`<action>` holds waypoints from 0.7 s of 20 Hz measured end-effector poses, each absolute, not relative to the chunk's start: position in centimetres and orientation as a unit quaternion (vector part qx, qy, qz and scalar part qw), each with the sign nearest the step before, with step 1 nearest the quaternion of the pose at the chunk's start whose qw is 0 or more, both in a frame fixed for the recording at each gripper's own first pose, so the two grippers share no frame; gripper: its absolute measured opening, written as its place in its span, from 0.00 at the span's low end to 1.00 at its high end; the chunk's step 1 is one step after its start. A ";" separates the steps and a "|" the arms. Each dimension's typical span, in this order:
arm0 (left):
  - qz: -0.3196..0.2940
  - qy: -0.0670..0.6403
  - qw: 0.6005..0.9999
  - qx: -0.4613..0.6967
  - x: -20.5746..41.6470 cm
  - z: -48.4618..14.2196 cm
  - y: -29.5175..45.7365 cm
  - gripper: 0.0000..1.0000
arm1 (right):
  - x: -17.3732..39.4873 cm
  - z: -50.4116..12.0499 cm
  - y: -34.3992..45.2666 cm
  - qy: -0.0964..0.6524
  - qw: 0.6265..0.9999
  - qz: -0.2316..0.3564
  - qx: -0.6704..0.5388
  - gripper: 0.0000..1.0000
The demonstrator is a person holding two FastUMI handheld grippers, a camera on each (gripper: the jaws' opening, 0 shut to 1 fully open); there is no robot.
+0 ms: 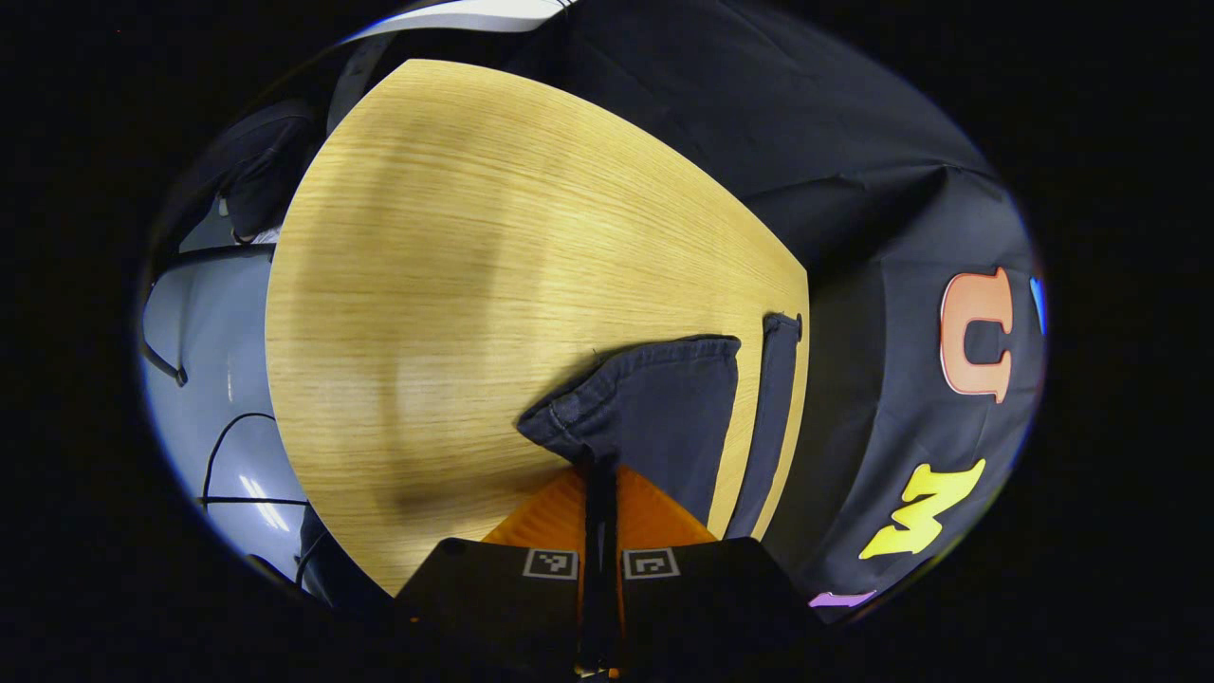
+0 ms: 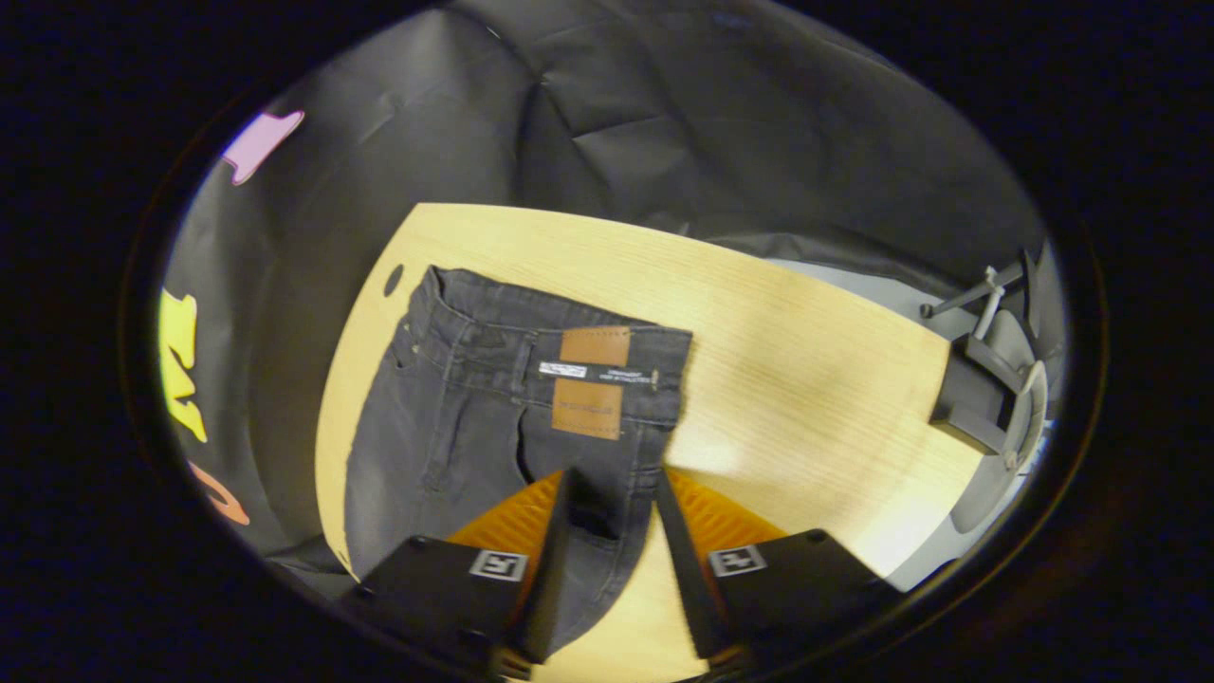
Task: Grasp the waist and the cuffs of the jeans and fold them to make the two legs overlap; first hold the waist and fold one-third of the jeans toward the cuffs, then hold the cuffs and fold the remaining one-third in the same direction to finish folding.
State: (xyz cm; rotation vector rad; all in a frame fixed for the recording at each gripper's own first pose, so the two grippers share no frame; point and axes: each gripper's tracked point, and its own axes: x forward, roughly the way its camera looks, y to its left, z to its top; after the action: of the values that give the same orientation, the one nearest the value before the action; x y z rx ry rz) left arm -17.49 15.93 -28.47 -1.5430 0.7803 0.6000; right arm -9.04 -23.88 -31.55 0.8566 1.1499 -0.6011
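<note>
Right now my left gripper [image 1: 599, 471] has its jaws drawn together on a dark fold of the jeans [image 1: 654, 408], the cloth pinched between both fingers so that almost no gap shows. From that pinch, in the left gripper view, the denim spreads away from me as a rounded flap with a stitched hem along its far edge, and a second narrow strip of the same dark cloth [image 1: 773, 417] lies just beside it, along the edge of the wooden table [image 1: 455, 285]. Past the flap the tabletop runs broad and bare in pale wood grain.

My right gripper [image 2: 612, 498] stands with its jaws spread apart, gripping nothing; the fingers straddle the jeans [image 2: 455, 427] near their right-hand edge, but whether the tips touch the cloth I cannot tell. In the right gripper view the jeans lie flat on the table [image 2: 806, 360], the waistband [image 2: 531, 332] at the far end from my fingers, with a brown leather patch [image 2: 590, 381] on it and a pale label strip across that patch. The legs run back toward me and pass under my left-hand finger. To the right of the jeans the table is lit wood, and beyond its far right corner stands a grey chair [image 2: 996, 398].
</note>
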 end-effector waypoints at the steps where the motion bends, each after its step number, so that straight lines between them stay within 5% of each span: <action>1: 0.260 0.338 0.611 -0.667 -17.5 -28.5 15.9 0.04 | -9.3 -31.8 -24.1 0.523 0.711 -0.272 0.383 0.31; 2: 0.260 0.339 0.611 -0.666 -17.4 -28.4 15.9 0.04 | -9.1 -32.3 -24.1 0.516 0.713 -0.275 0.388 0.14; 5: 0.266 0.339 0.604 -0.671 -17.3 -28.4 16.1 0.04 | -9.1 -32.1 -24.0 0.505 0.715 -0.274 0.398 0.00; 14: 0.243 0.317 0.609 -0.685 -12.3 -22.6 16.5 0.03 | -5.9 -26.9 -22.4 0.469 0.734 -0.212 0.444 0.00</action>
State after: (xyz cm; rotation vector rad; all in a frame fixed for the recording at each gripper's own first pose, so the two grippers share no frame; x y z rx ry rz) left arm -12.29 16.47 -22.55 -1.5833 0.7324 0.5603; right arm -5.86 -22.41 -26.86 0.9755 1.0305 -0.4667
